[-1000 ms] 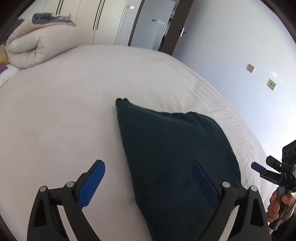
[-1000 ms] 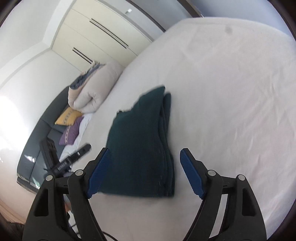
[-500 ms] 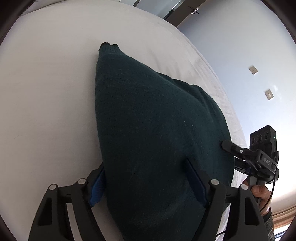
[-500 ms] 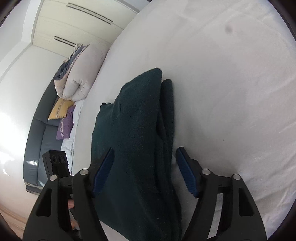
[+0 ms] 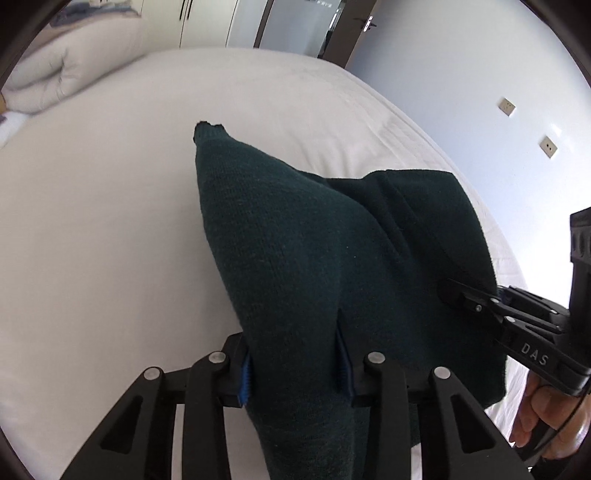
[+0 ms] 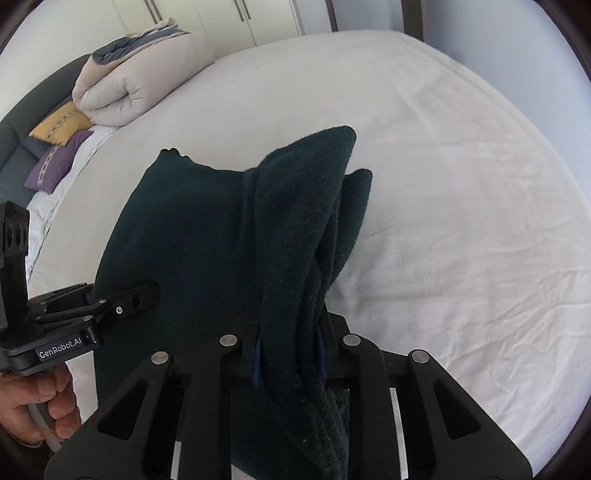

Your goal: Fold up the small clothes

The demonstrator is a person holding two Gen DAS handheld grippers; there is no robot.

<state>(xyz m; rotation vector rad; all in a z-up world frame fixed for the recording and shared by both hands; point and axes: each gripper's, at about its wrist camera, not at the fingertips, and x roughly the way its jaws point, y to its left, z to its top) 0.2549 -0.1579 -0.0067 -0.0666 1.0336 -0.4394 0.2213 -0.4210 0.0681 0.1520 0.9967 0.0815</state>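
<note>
A folded dark green knit garment (image 5: pixel 303 258) lies on the white bed (image 5: pixel 92 221), its near edge raised. My left gripper (image 5: pixel 295 373) is shut on its near left edge. My right gripper (image 6: pixel 290 354) is shut on the near right edge, where several layers bunch up (image 6: pixel 306 221). In the left wrist view the right gripper (image 5: pixel 458 295) shows at the garment's right side. In the right wrist view the left gripper (image 6: pixel 144 295) shows at its left side. The far end of the garment (image 6: pixel 170 158) rests on the sheet.
A rolled beige duvet (image 6: pixel 140 85) lies at the head of the bed, with a yellow pillow (image 6: pixel 59 122) and a purple pillow (image 6: pixel 55 162) beside it. White wardrobes (image 5: pixel 207 22) and a door (image 5: pixel 347 29) stand beyond. A wall with sockets (image 5: pixel 546 146) is to the right.
Both grippers moved in from open above the garment, closed on its near edge, and lifted that edge off the sheet.
</note>
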